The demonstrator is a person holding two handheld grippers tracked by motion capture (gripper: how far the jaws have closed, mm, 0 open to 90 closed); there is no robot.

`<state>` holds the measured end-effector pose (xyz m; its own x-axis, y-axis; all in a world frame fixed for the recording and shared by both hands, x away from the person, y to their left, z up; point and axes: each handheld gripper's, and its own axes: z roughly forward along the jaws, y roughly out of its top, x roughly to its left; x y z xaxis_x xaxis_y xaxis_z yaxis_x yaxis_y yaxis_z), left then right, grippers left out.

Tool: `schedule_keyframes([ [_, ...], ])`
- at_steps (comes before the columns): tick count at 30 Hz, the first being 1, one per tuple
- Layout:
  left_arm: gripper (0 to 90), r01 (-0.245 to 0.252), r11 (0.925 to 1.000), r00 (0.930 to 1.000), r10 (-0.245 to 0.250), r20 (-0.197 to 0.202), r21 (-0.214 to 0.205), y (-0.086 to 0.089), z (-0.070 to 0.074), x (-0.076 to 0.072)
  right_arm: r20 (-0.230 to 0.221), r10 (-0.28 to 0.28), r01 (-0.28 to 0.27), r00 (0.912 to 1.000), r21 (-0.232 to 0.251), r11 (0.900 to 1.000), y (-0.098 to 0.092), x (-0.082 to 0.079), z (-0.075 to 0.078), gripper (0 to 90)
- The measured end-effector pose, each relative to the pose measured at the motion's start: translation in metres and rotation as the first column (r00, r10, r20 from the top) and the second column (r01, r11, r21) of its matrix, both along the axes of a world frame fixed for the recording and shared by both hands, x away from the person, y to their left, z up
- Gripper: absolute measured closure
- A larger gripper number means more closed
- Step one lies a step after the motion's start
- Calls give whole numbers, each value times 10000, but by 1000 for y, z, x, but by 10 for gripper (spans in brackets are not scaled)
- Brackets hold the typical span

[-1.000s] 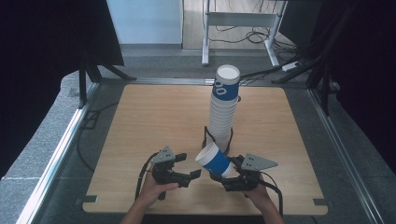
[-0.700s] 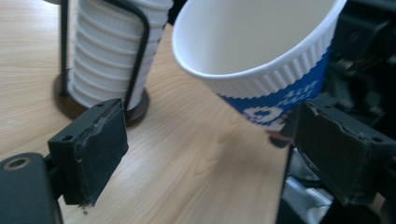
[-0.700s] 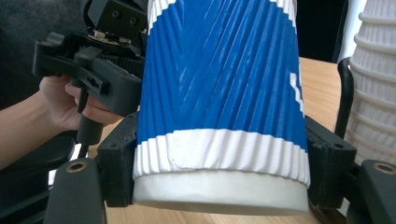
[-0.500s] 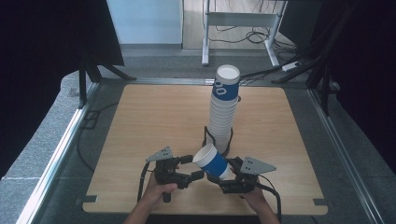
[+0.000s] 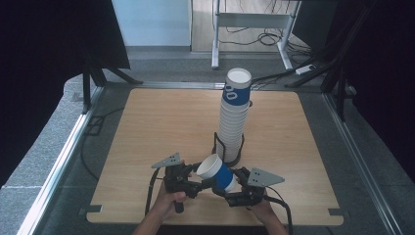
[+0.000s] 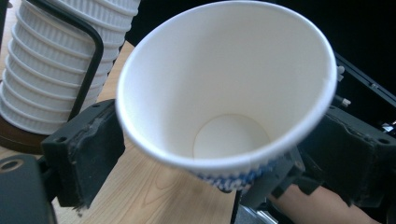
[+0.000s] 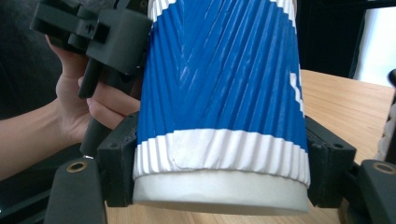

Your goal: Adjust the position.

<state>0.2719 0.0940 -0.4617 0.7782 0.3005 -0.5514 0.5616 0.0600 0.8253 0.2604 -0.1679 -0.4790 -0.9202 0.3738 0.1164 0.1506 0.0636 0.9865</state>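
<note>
Item: blue paper cup (image 5: 219,174), tilted above the desk (image 5: 147,127) front edge, beside the cup stack (image 5: 232,122). Right gripper (image 5: 234,186) fingers clamped on its base; left gripper (image 5: 199,184) fingers have just been opening, rim between them. Step: handover. Next: likely left withdraws.

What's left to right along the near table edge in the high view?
left gripper → blue-and-white paper cup, lying tilted between the two → right gripper. The tall cup stack stands farther back, behind the cup.
</note>
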Motion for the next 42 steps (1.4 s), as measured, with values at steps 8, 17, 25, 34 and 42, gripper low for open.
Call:
schedule_keyframes([
  [8, 102, 78, 9999, 10000, -79, -43, -126, -3, -2, 1, 61, 266, -265, 9996, -218, 9994, 9, -3, -4, 276],
  [17, 184, 103, 9998, 9994, -97, 325, -194, -5, -3, -1, -46, 316, -317, 9995, -220, 9993, 9, -2, -6, 276],
  [25, 200, -32, 10000, 9977, 31, 675, 17, -6, -3, -2, -179, 388, -393, 9991, -324, 9987, 9, -1, -6, 272],
  [34, 203, -250, 9978, 9946, 185, 1025, 617, -6, -1, -4, -534, 314, -347, 9981, -621, 9975, 10, 1, -7, 253],
  [42, 203, -826, 9827, 9844, 544, 1676, 1661, 0, 8, -5, -684, 124, -188, 9976, -939, 9954, 5, 3, -7, 195],
])
